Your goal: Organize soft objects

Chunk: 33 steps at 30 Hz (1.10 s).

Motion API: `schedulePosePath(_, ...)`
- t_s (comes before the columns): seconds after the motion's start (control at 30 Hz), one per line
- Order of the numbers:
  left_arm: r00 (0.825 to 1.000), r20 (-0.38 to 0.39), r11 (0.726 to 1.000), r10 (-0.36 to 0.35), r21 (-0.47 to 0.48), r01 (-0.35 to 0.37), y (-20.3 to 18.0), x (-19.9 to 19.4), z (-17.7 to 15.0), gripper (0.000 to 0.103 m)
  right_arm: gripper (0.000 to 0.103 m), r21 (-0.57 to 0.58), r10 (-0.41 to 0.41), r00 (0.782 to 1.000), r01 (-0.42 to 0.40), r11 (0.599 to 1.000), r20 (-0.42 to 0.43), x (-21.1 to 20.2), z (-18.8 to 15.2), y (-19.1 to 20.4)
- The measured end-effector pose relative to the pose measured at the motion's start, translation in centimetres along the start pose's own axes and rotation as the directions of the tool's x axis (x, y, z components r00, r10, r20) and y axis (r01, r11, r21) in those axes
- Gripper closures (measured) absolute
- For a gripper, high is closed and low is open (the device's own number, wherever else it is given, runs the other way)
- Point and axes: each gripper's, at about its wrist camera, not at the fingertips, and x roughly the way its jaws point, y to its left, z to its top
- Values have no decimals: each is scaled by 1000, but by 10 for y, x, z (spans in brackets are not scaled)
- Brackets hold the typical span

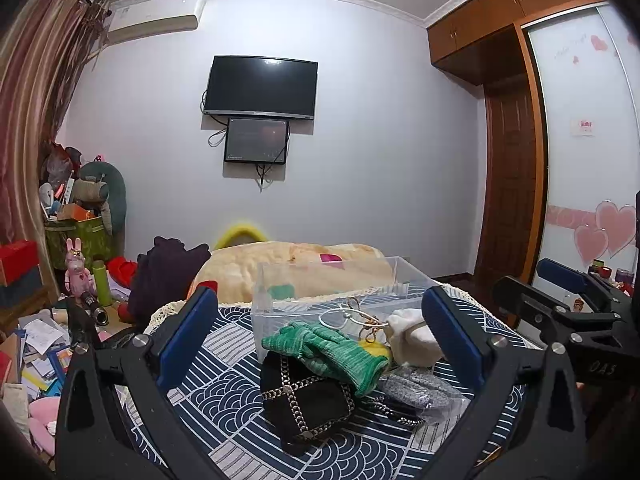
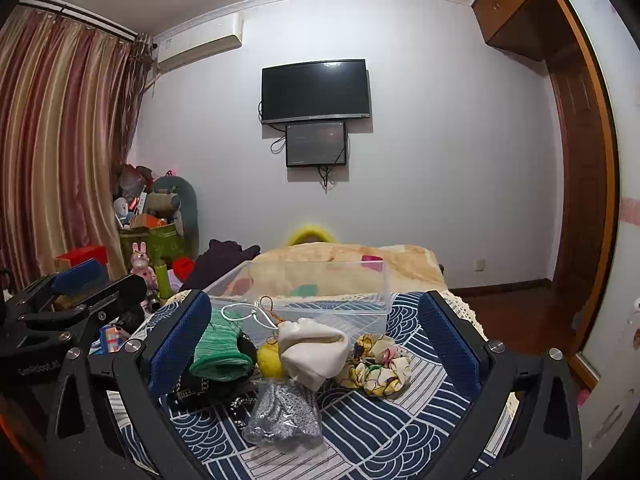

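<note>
Both the left gripper point(image 1: 320, 320) and right gripper point(image 2: 316, 328) hang spread wide, empty, above a navy wave-patterned bedspread point(image 2: 400, 420). Heaped there: a green knit glove point(image 1: 336, 350), cream cloth point(image 2: 312, 350), floral scrunchie point(image 2: 378, 364). Just beyond stands a clear plastic bin point(image 2: 320, 292); farther, a wall-mounted television point(image 2: 315, 90).

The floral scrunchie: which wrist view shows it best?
The right wrist view. The floral scrunchie lies in the open on the patterned cloth, right of the white cloth bundle, between the open fingers of the right gripper. In the left wrist view it cannot be made out; the bundle and that gripper's finger cover that area.
</note>
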Motion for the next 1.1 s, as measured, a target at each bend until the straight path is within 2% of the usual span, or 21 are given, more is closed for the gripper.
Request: schedulePosePath(1.1,1000,-18,1000,-2,-12,2,0,2,1,0,0,20,2,1000,-2,1000,7,-4,2,0)
